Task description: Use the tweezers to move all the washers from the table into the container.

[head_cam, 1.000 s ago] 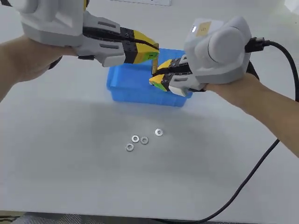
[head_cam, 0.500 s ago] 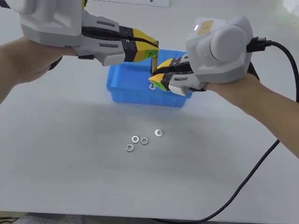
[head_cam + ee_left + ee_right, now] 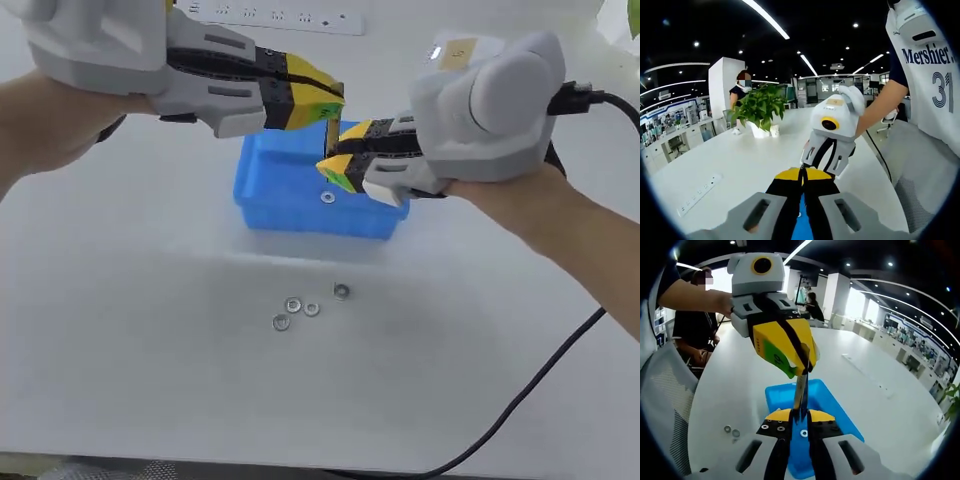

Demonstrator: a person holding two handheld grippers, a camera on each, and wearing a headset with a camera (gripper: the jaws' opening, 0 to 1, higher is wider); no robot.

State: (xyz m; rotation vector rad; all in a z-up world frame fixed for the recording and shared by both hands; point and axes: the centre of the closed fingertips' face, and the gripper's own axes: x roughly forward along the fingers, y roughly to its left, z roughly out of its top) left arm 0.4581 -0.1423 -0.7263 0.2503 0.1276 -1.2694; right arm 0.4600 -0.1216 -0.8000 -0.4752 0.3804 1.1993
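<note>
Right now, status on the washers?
Left gripper clamps tweezers; right gripper pinches their tips over blue container. One washer inside, four washers on table. Nothing blocking.

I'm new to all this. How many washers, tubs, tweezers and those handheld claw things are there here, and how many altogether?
Washers on the table: 4
Washer in the blue container: 1
Blue container: 1
Tweezers: 1
Grippers, the left gripper and the right gripper: 2
Total: 9
</note>
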